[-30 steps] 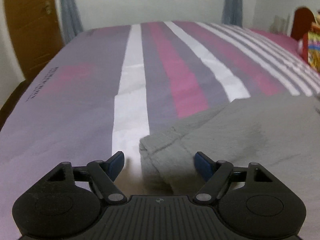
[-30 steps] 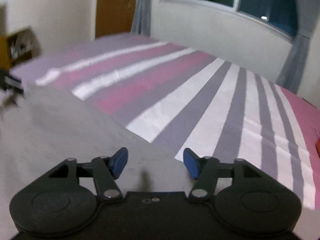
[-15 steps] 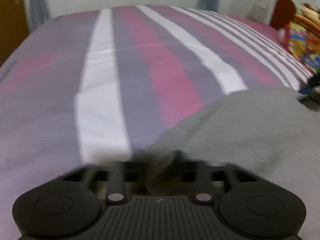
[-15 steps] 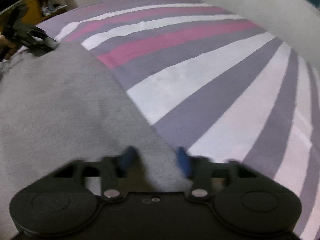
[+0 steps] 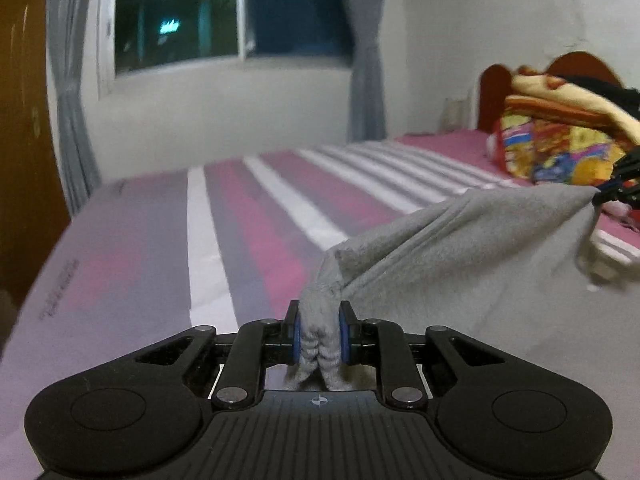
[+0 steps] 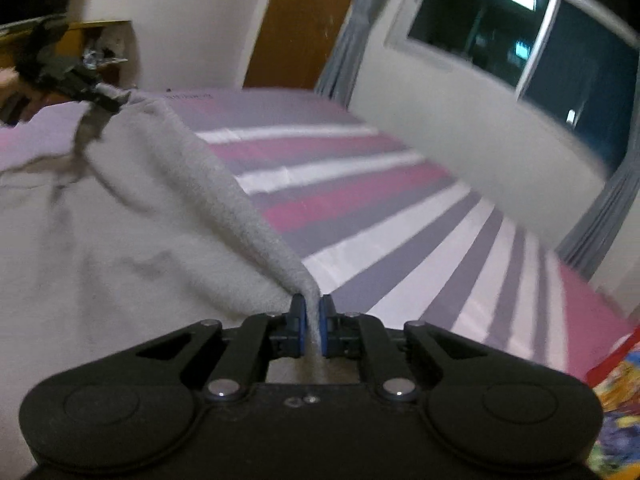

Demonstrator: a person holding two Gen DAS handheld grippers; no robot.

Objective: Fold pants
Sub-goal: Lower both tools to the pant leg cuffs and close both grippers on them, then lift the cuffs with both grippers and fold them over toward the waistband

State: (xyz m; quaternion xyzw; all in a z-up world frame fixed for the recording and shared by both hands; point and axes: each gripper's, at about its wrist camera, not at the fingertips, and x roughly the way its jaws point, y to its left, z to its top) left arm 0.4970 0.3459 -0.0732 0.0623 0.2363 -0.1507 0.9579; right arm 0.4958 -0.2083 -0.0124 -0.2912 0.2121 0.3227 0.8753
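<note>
Left gripper (image 5: 319, 336) has its fingers clamped on a bunched corner of the grey fleece pants (image 5: 460, 240), thick wad of fabric squeezed between the blue pads. Right gripper (image 6: 313, 330) has its fingers pinched tight on a thin edge of the same pants (image 6: 120, 220). The pants are lifted at both held points, top edge stretched taut between the two grippers, rest of the cloth sagging below, above the bed with the pink, grey and white striped sheet (image 5: 256, 216). Each gripper shows in the other's view at the far end of the fabric (right one (image 5: 618, 190), left one (image 6: 68, 76)). Colourful folded blankets (image 5: 560, 136) sit at the headboard end. Dark window (image 5: 224, 12) with grey curtains (image 5: 364, 52) behind the bed, brown wooden door (image 6: 304, 20) to the side.
</note>
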